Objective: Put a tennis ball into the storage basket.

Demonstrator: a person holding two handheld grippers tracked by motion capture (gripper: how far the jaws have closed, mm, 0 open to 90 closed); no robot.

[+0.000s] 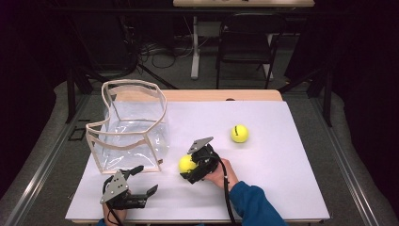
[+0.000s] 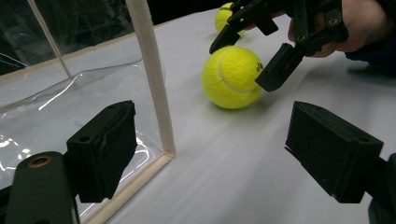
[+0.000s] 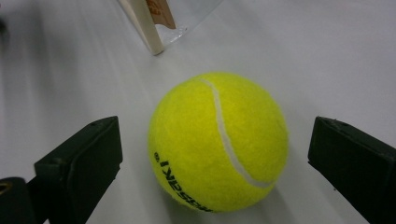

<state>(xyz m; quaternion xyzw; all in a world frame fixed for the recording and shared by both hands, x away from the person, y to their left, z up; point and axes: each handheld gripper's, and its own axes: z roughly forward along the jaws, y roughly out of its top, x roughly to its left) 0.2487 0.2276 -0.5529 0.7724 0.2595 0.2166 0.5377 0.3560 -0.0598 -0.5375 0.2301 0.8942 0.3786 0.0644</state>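
Near the front middle of the white surface (image 1: 263, 188), beside the clear bag's front right corner: nearer tennis ball (image 1: 187, 163), resting on the sheet. Right hand-held gripper (image 1: 188, 169) straddling that ball, jaws spread wide, one black pad to each side. From the right gripper view, ball (image 3: 218, 141) centred in the gap, a clear strip of white showing between felt and either pad, so no pinch, no contact on either side; black lettering low on the near face, white seam curving down the right half. From the left gripper view, same ball (image 2: 232, 76) on the sheet with the right hand-held gripper (image 2: 247, 60) reaching in from above right, one jaw tip just beside the ball's right flank, the other behind its top. Second tennis ball (image 1: 239, 133) farther back and to the right, well apart from both tools. Clear plastic bag (image 1: 129, 127) with cream trim standing open at back left. Left hand-held gripper (image 1: 141, 181) low at the front left edge, jaws spread and empty, pointed toward the bag's near corner post (image 2: 150, 74), close to it without touching.
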